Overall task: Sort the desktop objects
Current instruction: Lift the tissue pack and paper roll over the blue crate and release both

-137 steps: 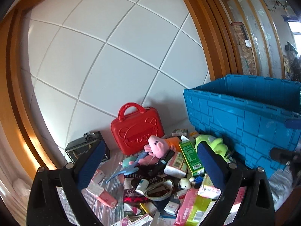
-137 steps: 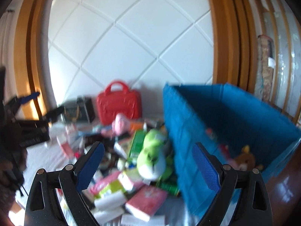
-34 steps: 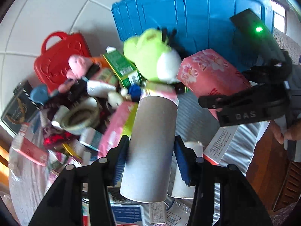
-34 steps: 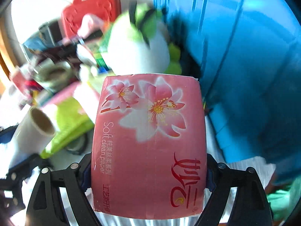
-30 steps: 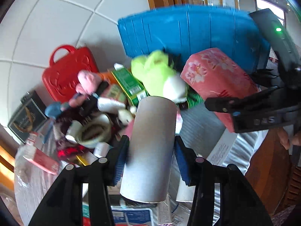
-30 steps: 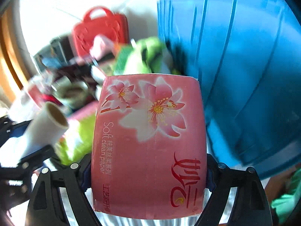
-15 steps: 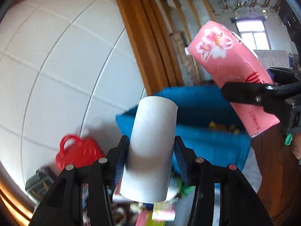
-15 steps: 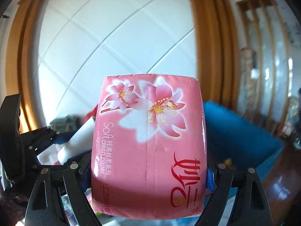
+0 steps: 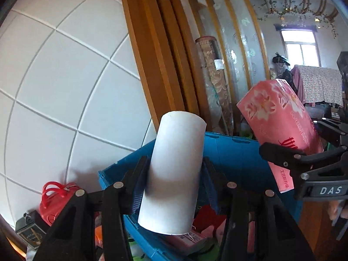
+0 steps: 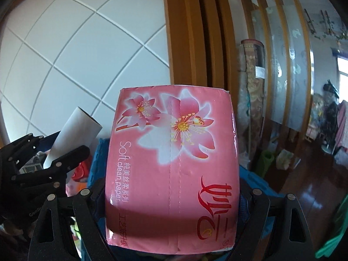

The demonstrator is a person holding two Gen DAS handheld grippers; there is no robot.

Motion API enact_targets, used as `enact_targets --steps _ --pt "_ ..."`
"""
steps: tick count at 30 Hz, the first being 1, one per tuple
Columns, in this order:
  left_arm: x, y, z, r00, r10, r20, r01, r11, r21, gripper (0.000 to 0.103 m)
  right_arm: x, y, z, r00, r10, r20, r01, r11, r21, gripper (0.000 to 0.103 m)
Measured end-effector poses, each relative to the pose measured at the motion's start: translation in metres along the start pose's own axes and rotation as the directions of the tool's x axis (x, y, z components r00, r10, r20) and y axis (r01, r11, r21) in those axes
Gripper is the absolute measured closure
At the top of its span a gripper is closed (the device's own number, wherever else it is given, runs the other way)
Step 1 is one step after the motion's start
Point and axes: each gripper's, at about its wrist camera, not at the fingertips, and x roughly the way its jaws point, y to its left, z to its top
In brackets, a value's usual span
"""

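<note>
We hold the left gripper (image 9: pixel 174 180) clamped on a white paper roll (image 9: pixel 174 171), its blue pads pressed against both sides of the tube. The roll stands nearly upright, tilted slightly, above the near wall of the blue storage bin (image 9: pixel 235 150). We hold the right gripper (image 10: pixel 171 202) clamped on a pink tissue pack (image 10: pixel 171 165) printed with flowers; this pack is also raised over the bin, to the right of the roll and apart from it. A red case (image 9: pixel 54 198) and a dark box (image 9: pixel 30 232) sit on the surface left of the bin, against the white tiled wall (image 9: pixel 61 82).
</note>
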Motion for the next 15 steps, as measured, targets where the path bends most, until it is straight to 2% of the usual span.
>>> enact_targets --steps 1,2,4,5,7,9,15 --pt "0.003 -0.004 0.002 1.000 0.024 -0.003 -0.024 1.000 0.001 0.054 0.010 -0.008 0.002 1.000 0.001 -0.016 -0.001 1.000 0.012 0.013" --pt "0.006 -0.006 0.003 0.999 0.041 -0.006 -0.041 0.999 0.001 0.049 0.022 -0.016 0.005 0.999 0.011 -0.035 -0.010 1.000 0.030 0.012" --pt "0.012 -0.007 0.004 0.998 0.068 -0.011 -0.068 0.998 -0.010 0.022 0.042 -0.018 -0.002 0.997 0.016 -0.073 -0.012 0.999 0.053 0.010" --pt "0.013 -0.007 0.004 0.996 0.091 -0.001 -0.091 0.996 -0.014 0.001 0.048 -0.021 -0.005 0.997 0.013 -0.075 -0.009 0.998 0.062 0.007" --pt "0.007 -0.011 0.001 0.988 0.150 0.024 -0.150 0.988 -0.025 0.000 0.053 -0.032 -0.004 0.998 0.026 -0.057 -0.021 0.997 0.080 0.004" --pt "0.009 -0.006 -0.002 0.988 0.151 0.010 -0.151 0.988 -0.041 0.000 0.050 -0.036 -0.004 0.999 0.031 -0.036 -0.028 0.996 0.085 0.001" --pt "0.001 0.008 -0.009 0.976 0.216 -0.017 -0.216 0.973 -0.085 0.000 0.026 -0.035 -0.002 0.998 0.065 -0.006 -0.064 0.995 0.078 0.001"
